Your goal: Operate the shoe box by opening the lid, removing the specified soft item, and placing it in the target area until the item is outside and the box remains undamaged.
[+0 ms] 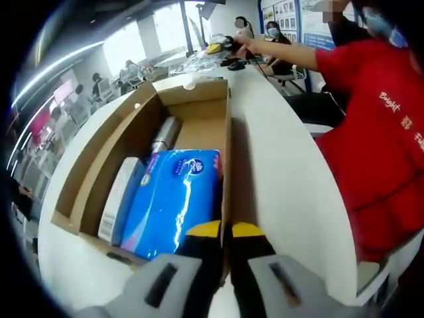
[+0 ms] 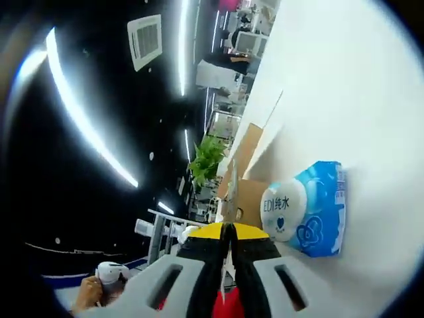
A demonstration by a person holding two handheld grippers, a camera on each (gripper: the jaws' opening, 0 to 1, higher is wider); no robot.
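Observation:
An open cardboard shoe box (image 1: 199,109) lies on the white table (image 1: 285,179). Inside it are a blue soft tissue pack (image 1: 175,199), a white carton (image 1: 119,199) and a silver cylinder (image 1: 165,136). My left gripper (image 1: 226,232) is shut on the box's near right wall, one yellow-tipped jaw inside and one outside. In the right gripper view, which is rolled, a blue and white wipes pack (image 2: 308,212) lies on the table (image 2: 358,99) beside a piece of cardboard (image 2: 248,195). My right gripper (image 2: 225,233) is shut, just short of that cardboard.
A person in a red top (image 1: 377,132) stands at the table's right edge, arm stretched over its far end. Dark clutter (image 1: 225,53) sits at that far end. Other people sit in the background. A green plant (image 2: 207,159) and ceiling lights show in the right gripper view.

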